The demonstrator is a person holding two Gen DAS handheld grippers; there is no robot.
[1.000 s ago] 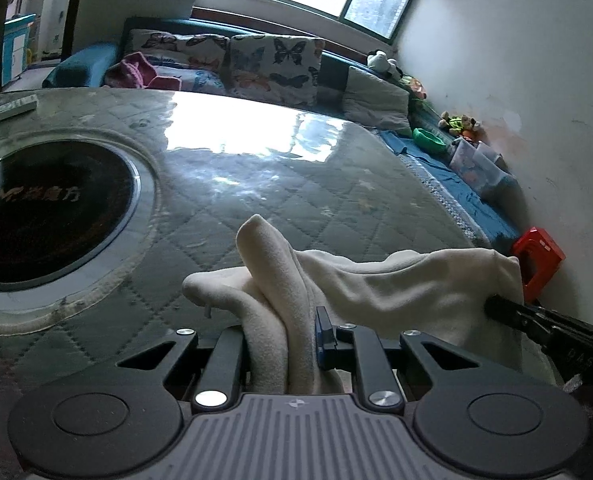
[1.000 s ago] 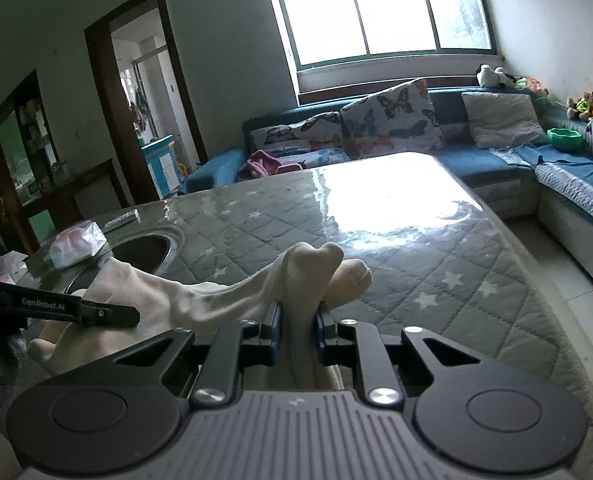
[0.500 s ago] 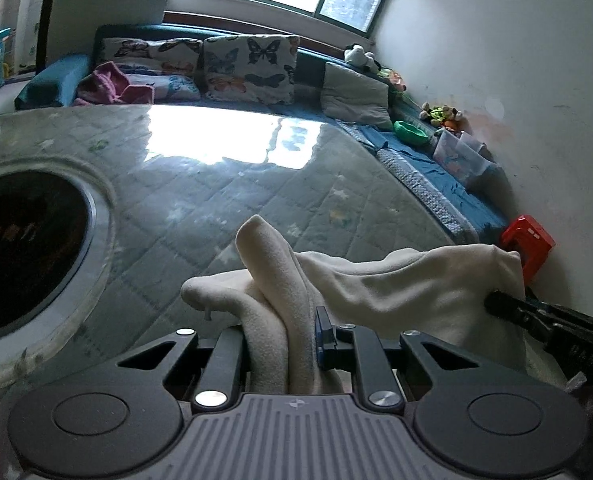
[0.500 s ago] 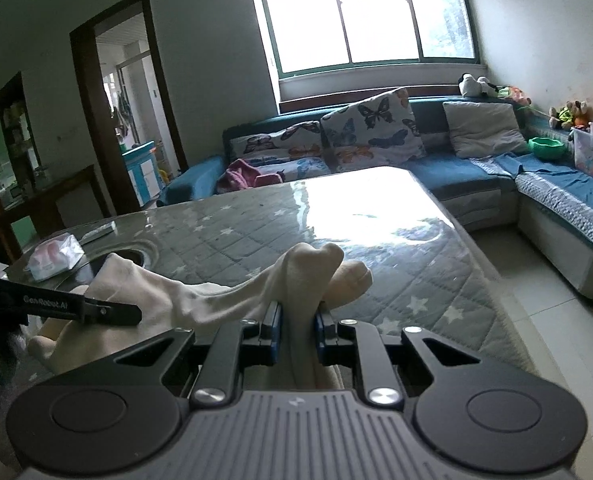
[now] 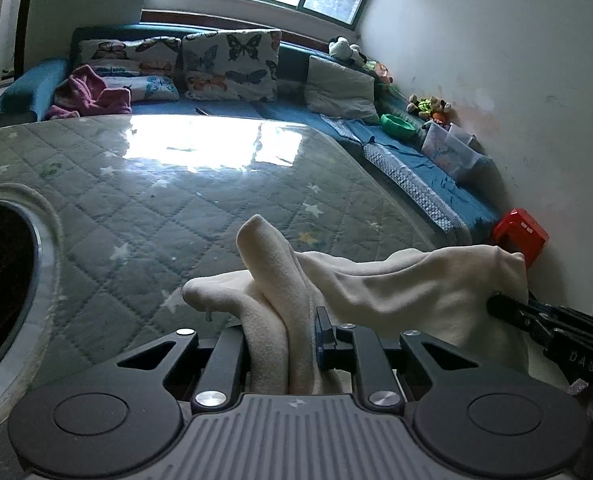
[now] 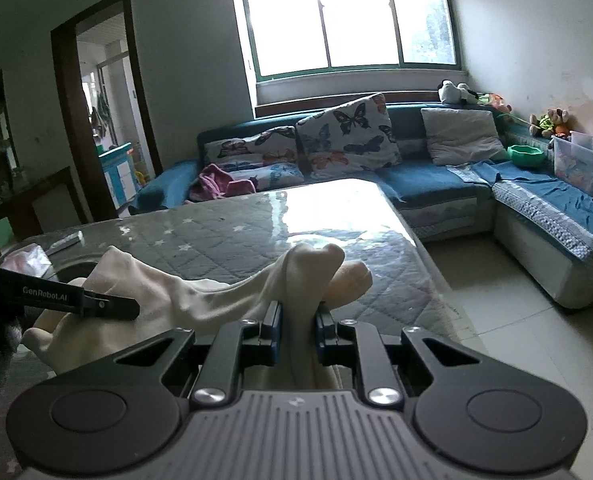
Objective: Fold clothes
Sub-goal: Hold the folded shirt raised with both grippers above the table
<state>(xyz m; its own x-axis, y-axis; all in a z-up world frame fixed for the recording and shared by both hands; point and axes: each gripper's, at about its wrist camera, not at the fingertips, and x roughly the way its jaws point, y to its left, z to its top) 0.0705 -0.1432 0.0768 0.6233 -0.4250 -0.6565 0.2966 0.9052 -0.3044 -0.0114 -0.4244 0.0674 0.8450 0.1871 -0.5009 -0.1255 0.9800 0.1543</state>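
Because the cream-coloured soft fleece garment [image 5: 396, 292] is pinched at two separate spots, it hangs as a slack span between the two tools, raised above the grey quilted star-patterned counter under its glossy clear cover [image 5: 200, 200] rather than lying flat on it. At far left of the left wrist view a dark round inset with a pale rim [image 5: 0, 280] is sunk into the counter, well apart from the cloth. Next, the left gripper [image 5: 282, 324] has its fingers closed tight on a bunched fold, which stands up in a rounded hump just past the tips; a second lobe droops beside it. Further right the fabric stretches to the right gripper [image 5: 496, 304], which enters from that side and bites the far corner. From the right wrist view, the right gripper [image 6: 298, 320] is likewise clamped on a gathered ridge of cloth, fingers nearly together with only fabric between them. My reading: holding two corners aloft lets the piece drape and straighten under its own weight before being laid down for a fold; the counter ahead looks the likely landing place. Beyond, a blue corner sofa with butterfly-print cushions [image 6: 348, 140] lines the window wall, and a red plastic stool [image 5: 520, 236] sits by the white wall at far right.
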